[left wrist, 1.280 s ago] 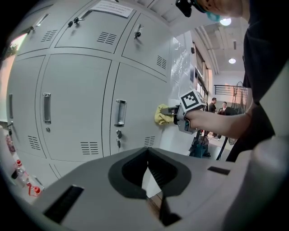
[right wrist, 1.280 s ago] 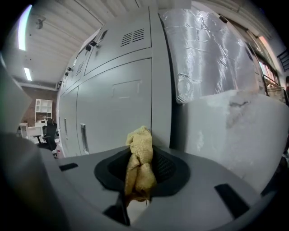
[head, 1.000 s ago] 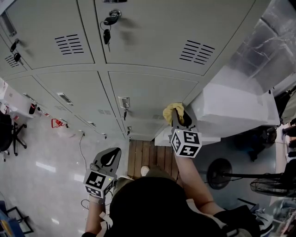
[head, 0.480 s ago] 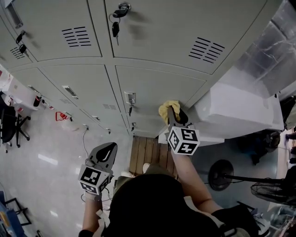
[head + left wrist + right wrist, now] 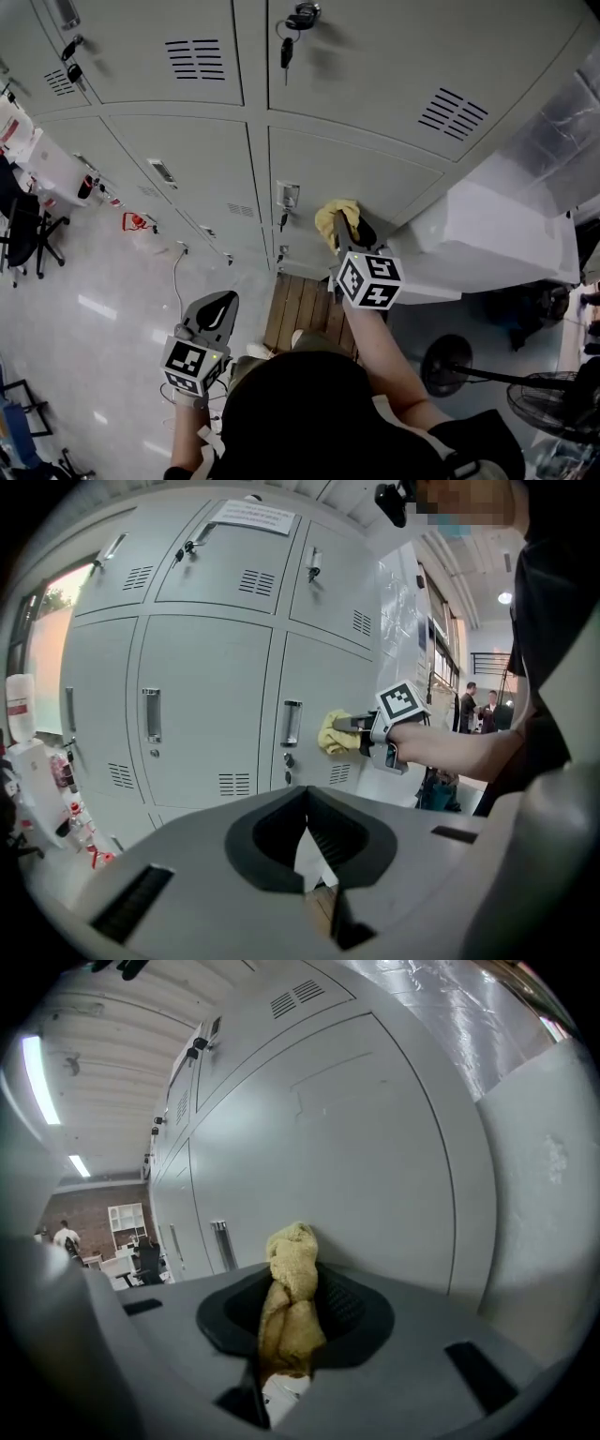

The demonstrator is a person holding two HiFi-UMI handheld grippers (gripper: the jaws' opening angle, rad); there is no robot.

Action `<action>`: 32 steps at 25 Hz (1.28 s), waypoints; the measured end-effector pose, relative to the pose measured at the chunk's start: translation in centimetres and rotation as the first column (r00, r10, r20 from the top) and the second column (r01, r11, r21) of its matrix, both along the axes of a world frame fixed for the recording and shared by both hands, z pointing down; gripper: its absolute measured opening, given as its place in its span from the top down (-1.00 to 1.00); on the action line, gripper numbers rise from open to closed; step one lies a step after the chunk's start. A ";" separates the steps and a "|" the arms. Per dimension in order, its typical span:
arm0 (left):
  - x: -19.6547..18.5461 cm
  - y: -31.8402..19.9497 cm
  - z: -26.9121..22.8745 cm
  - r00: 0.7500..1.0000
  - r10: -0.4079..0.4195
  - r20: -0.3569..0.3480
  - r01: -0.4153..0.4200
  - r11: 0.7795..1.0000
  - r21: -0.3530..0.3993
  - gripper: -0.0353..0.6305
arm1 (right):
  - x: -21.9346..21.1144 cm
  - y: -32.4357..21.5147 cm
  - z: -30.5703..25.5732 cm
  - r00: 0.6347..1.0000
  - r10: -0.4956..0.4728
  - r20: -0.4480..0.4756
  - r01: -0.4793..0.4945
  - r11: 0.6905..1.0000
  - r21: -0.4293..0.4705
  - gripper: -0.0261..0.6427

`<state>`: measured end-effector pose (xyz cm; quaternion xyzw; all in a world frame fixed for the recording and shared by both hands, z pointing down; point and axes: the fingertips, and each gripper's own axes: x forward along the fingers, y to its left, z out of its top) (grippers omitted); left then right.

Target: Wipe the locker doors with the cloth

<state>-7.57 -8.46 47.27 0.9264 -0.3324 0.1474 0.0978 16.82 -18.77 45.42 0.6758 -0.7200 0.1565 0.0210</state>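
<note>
Grey metal locker doors (image 5: 356, 173) fill the upper part of the head view. My right gripper (image 5: 345, 228) is shut on a yellow cloth (image 5: 334, 216), which bunches out past the jaw tips against a lower door, just right of its handle (image 5: 288, 195). The right gripper view shows the cloth (image 5: 289, 1288) wedged between the jaws, with the door (image 5: 356, 1166) close behind it. From the left gripper view the cloth (image 5: 332, 733) touches the door beside the handle (image 5: 292, 723). My left gripper (image 5: 217, 317) hangs low, away from the lockers, shut on nothing.
A white box-like unit (image 5: 497, 239) stands right of the lockers, below a foil-covered surface (image 5: 572, 112). Keys (image 5: 289, 42) hang from an upper door. Wooden slats (image 5: 295, 314) lie at the locker foot. A fan (image 5: 553, 403) stands at the right, an office chair (image 5: 23, 234) at the left.
My right gripper has carried the cloth leftward across the door, closer to the handle. The left gripper has stayed low and shut.
</note>
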 end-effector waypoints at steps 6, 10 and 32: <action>-1.6 0.3 0.4 0.999 -0.041 0.000 0.041 0.999 -0.012 0.87 | -3.2 -1.5 -0.2 0.998 -0.070 0.001 0.070 0.997 0.007 0.61; -3.0 0.3 0.4 0.997 -0.073 -0.002 0.073 0.997 -0.009 0.87 | -5.5 -2.5 -0.1 0.993 -0.116 -0.005 0.116 0.993 0.000 0.61; -2.9 0.3 1.3 0.998 -0.059 -0.005 0.059 0.998 -0.031 0.87 | -3.7 -1.7 3.2 0.997 -0.076 -0.035 0.073 0.994 -0.078 0.61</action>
